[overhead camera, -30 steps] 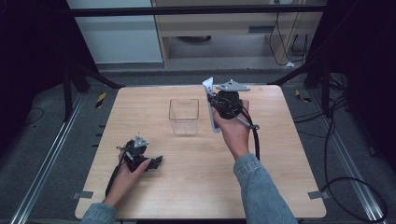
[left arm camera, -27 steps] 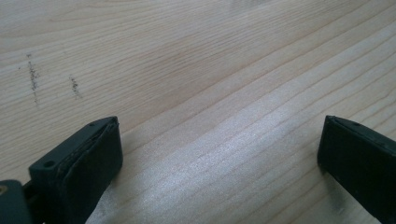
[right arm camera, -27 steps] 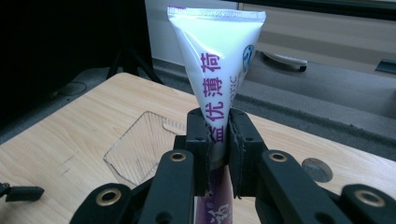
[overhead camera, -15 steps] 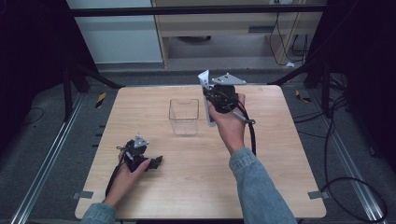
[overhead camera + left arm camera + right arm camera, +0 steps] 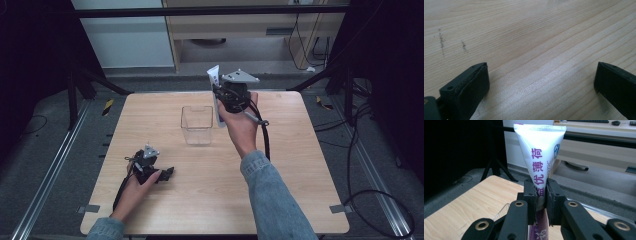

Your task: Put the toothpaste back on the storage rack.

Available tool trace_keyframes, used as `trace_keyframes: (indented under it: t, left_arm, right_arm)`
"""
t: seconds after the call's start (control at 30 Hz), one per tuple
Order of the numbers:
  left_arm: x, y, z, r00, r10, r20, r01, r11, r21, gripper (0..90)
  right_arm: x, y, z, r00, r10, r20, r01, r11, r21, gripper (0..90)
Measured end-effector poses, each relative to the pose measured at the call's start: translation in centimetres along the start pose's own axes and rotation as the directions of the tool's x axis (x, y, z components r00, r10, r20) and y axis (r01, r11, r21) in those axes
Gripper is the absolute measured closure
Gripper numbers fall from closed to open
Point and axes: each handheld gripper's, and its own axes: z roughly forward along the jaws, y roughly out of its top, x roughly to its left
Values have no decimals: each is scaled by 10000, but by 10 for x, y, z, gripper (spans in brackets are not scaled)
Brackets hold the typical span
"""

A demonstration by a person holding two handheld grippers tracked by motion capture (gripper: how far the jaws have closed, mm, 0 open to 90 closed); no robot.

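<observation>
A: High view first. What's different from a second ago?

B: The right gripper (image 5: 220, 95) has shifted left, from beside the clear square plastic container (image 5: 197, 125) toward its right wall. It carries a white soft-plastic tube with purple lettering (image 5: 215, 82), held upright, flat crimped end on top. The tube hangs close to the container's right rim, lifted off the pale wood-grain tabletop (image 5: 280, 195).

A: So what does that mean for the job?

B: I'd judge the tube is being carried to the container to be dropped in. It looks not quite above the opening yet, so a little more leftward travel seems needed before letting go.

A: And the other hand?

B: The left gripper (image 5: 166, 173) rests low at the near left of the tabletop, well apart from the container, unmoved across the earlier pictures.

A: Left gripper view?

B: Its two black jaws stand wide apart with nothing between them, bare matte wood below, fine grain and a couple of faint dark scuffs (image 5: 441, 41).

A: Right gripper view?

B: The jaws are clenched on the tube (image 5: 540, 150), squeezing its body where it narrows. The skin is glossy and smooth, fanning to a wide flat seal at the top. The pads (image 5: 530, 195) look rubbery and ridged. Below left, a glimpse of the container's transparent rim (image 5: 504, 210).
</observation>
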Motion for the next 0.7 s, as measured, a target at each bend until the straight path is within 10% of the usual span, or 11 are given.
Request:
trace_keyframes:
  t: [0.7]
  left_arm:
    - [0,0,0,10000,-13,0,13,10000,-1,0]
  right_arm:
    - [9,20,24,9999,23,118,-16,9985,-541,800]
